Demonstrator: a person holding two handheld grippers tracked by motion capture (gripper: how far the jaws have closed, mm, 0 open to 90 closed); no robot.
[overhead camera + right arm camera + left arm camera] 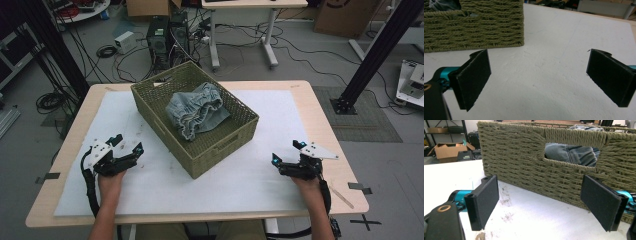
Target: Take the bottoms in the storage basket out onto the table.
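A green woven basket (150,107) stands slanted in the middle of the table, with a bundled blue denim garment (197,110) inside. The garment (571,153) shows through the handle hole of the basket (519,160) in the left gripper view. My left gripper (126,145) rests at the table's left, open and empty, jaws facing the basket's long side. My right gripper (287,152) rests at the right, open and empty, over the white mat (549,75), with the basket's corner (486,27) up at the left. In their own views, the left gripper (540,202) and right gripper (539,80) stand wide.
A white mat (280,120) covers most of the wooden table (325,120). Behind the table are computer towers (167,35), cables and a white desk (245,30). Black frame posts (380,50) rise at the sides. Cardboard boxes (447,151) sit off to the left.
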